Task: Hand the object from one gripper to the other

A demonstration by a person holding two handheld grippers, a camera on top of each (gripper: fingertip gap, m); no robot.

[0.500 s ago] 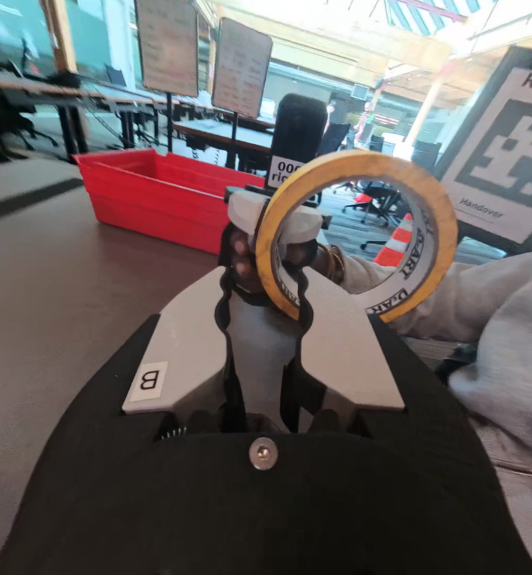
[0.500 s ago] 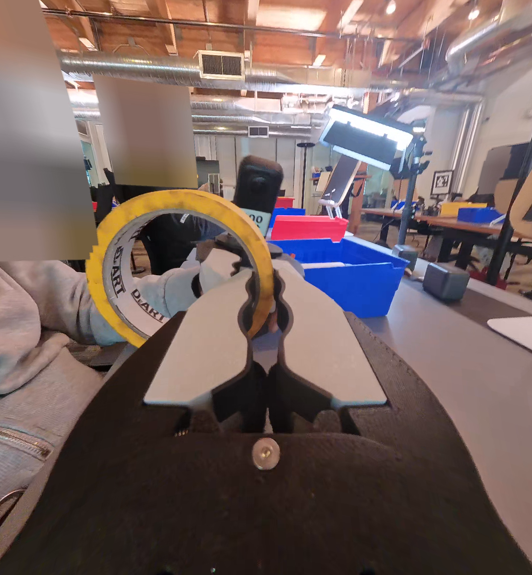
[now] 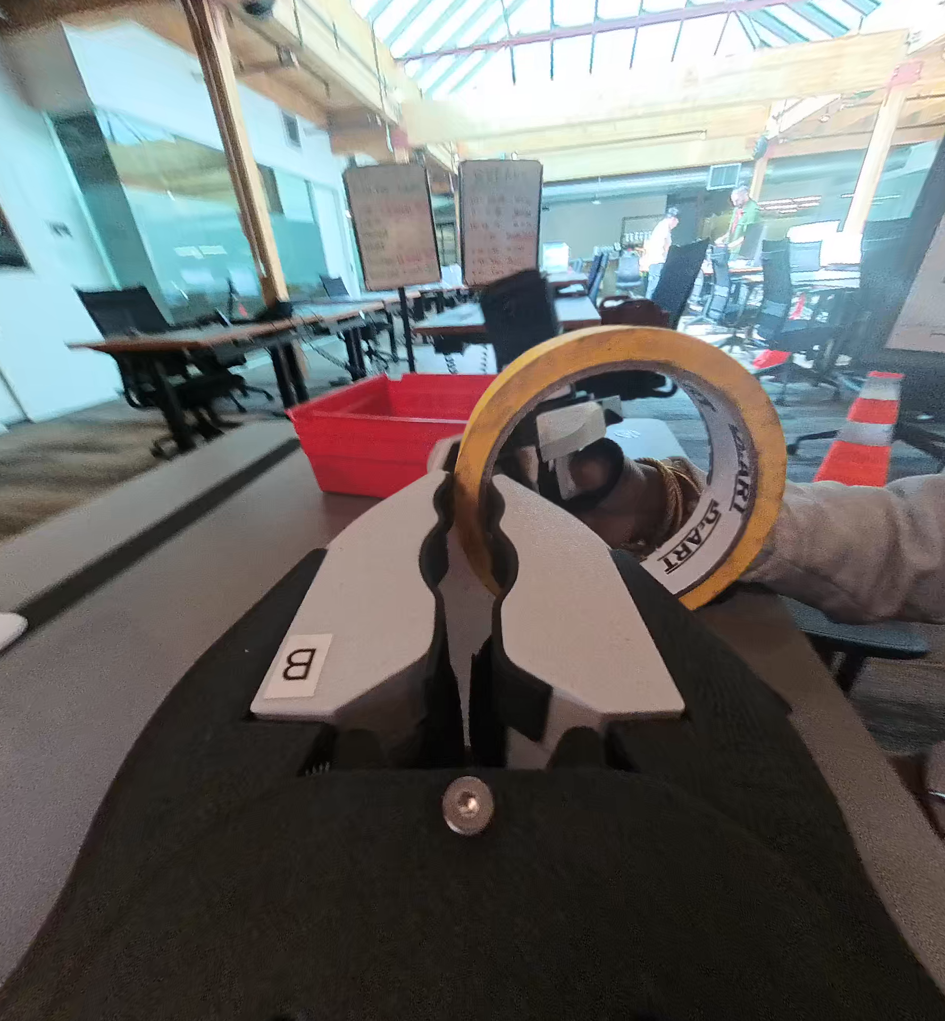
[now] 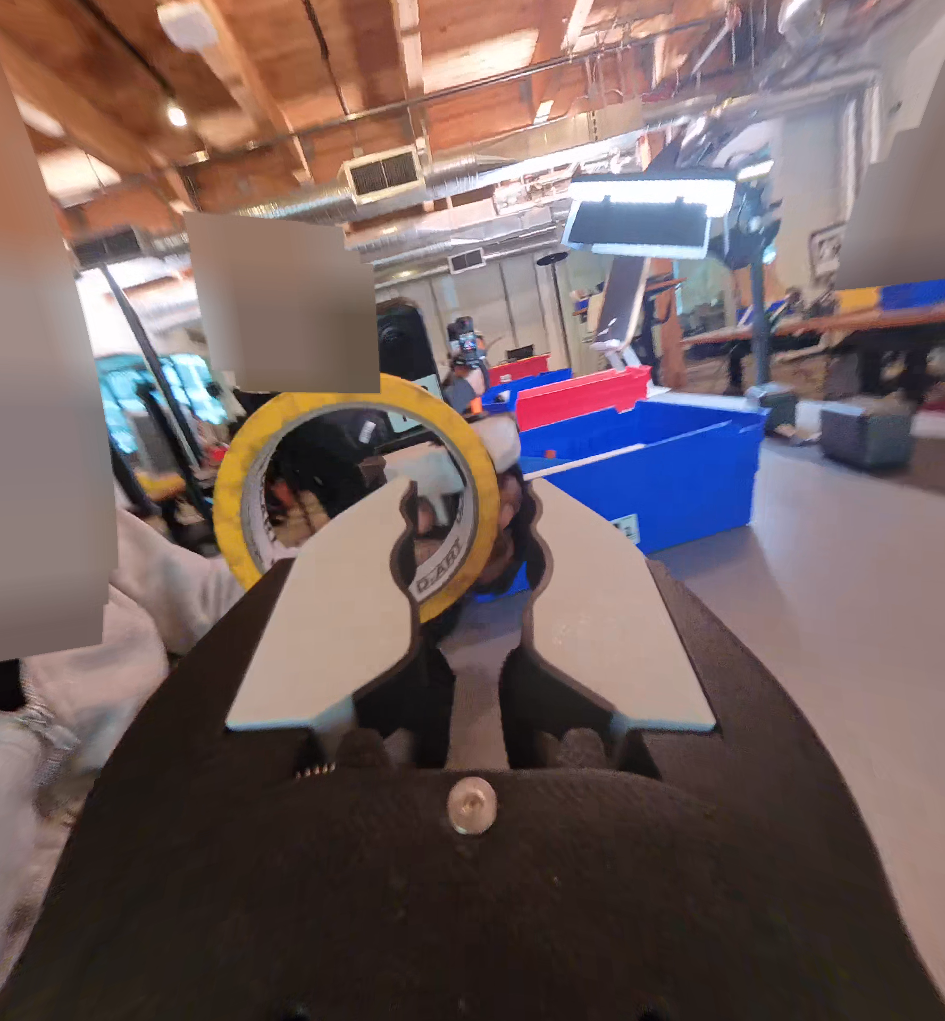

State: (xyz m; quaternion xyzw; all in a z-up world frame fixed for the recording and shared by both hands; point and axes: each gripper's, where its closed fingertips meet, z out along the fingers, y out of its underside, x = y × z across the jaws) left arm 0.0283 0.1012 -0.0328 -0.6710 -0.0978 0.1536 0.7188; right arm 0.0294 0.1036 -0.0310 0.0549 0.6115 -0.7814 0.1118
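The roll of yellow tape [image 3: 619,464] was held upright, clear of the grey table [image 3: 127,635], pinched at its nine-o'clock rim by the left gripper [image 3: 473,497], one finger set outside the ring and one through its hole. In the right wrist view the right gripper [image 4: 473,511] was seen with its jaws spread wide; the tape [image 4: 357,500] stood just past its left finger, at about ten o'clock from the gap between the tips, and no contact between those fingers and the roll could be made out.

The handover was therefore judged to be at its release stage, with the load carried by the left gripper alone. For this step to be done well, the open jaws would best be drawn straight back along their own axis, so that the ring is not snagged or twisted by the finger nearest it. The pinch on the rim should be kept firm and the roll kept level while the other gripper clears, since a thin band gripped at one edge is likely to swing.

A red bin [image 3: 381,431] lay at twelve o'clock beyond the left gripper, and a blue bin [image 4: 652,475] at two o'clock from the right.
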